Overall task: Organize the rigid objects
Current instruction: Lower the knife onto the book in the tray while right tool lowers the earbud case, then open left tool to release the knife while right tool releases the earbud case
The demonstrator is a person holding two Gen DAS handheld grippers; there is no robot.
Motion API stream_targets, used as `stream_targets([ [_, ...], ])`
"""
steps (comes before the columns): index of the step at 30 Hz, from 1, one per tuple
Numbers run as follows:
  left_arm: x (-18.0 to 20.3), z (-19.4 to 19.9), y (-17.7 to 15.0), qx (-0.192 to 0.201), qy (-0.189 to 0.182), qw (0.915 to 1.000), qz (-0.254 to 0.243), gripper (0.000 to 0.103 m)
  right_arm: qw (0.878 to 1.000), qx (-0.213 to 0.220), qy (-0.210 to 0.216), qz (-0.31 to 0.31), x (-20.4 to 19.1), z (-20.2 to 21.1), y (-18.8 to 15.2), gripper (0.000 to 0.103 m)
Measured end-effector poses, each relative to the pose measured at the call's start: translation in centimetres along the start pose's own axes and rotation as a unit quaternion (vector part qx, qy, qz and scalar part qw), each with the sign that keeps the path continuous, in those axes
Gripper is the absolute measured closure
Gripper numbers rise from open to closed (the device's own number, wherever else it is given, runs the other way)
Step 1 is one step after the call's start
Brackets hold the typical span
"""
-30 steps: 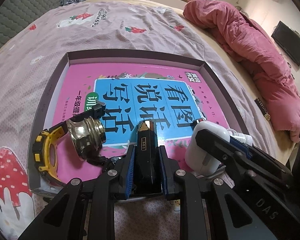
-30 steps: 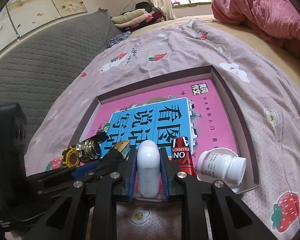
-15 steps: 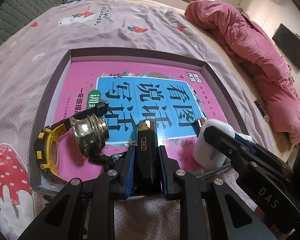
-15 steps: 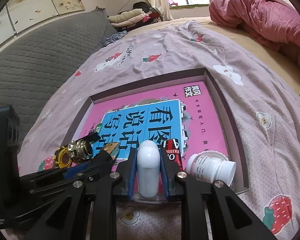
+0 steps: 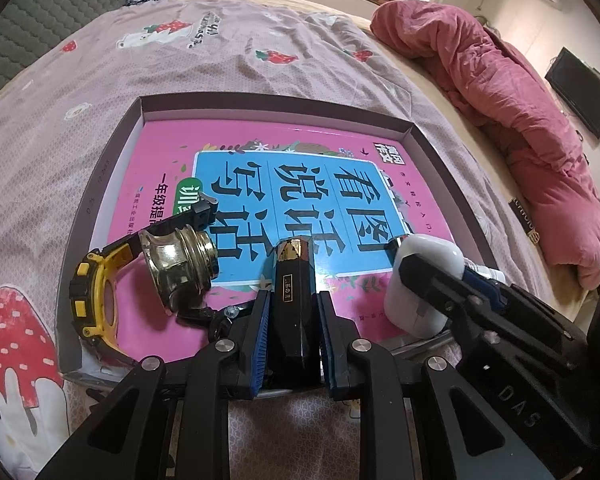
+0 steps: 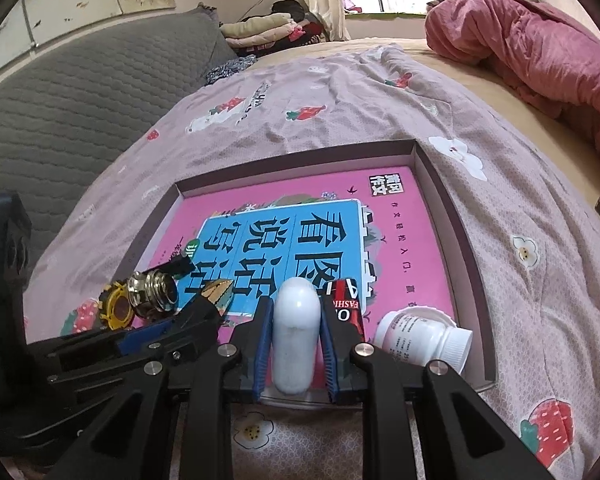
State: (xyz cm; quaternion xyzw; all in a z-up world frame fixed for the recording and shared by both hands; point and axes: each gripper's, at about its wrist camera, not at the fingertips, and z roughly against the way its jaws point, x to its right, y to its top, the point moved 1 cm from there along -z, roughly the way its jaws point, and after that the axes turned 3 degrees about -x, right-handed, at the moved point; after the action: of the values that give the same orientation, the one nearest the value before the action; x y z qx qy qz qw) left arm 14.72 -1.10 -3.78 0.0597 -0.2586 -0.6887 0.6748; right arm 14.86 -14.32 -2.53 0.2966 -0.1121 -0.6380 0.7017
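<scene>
Presently, your left gripper point(image 5: 291, 308) is clenched on the glossy black faceted lighter with a gold cap point(image 5: 293, 280), holding it low over the near edge of the shallow dark-rimmed cardboard box point(image 5: 112, 152), presumably so it can go down flat on the pink-and-blue book cover point(image 5: 284, 168) lining it. Your right gripper point(image 6: 294, 344) grips the white rounded plastic earbud case point(image 6: 295, 332) the same way, beside the red-and-black printed can point(image 6: 346, 308) and the white pill bottle lying on its side point(image 6: 424, 332). At the left corner the yellow-and-black wristwatch point(image 5: 90, 292) and the brass ribbed knob point(image 5: 180, 260) lie touching (grouped deliberately, I judge). Both held items hang above the near row, not yet set down.
</scene>
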Motion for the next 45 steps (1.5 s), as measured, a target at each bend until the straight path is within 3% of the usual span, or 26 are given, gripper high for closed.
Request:
stream_targets([
  [5, -0.1, 0.1, 0.0, -0.002, -0.003, 1.0000, 0.002, 0.080, 1.000, -0.008, -0.006, 0.001, 0.0, -0.3, -0.2, 0.075],
  [16, -0.2, 0.2, 0.1, -0.005, -0.007, 1.0000, 0.004, 0.080, 1.000, -0.015, -0.008, -0.001, -0.1, -0.1, -0.8, 0.074],
  [25, -0.2, 0.3, 0.1, -0.006, -0.007, 0.9999, 0.005, 0.080, 1.000, -0.011, -0.019, 0.006, -0.2, 0.5, -0.5, 0.064],
  [45, -0.2, 0.5, 0.1, -0.007, 0.001, 1.0000, 0.003, 0.080, 0.999, 0.006, -0.028, 0.027, -0.7, 1.6, -0.6, 0.063],
])
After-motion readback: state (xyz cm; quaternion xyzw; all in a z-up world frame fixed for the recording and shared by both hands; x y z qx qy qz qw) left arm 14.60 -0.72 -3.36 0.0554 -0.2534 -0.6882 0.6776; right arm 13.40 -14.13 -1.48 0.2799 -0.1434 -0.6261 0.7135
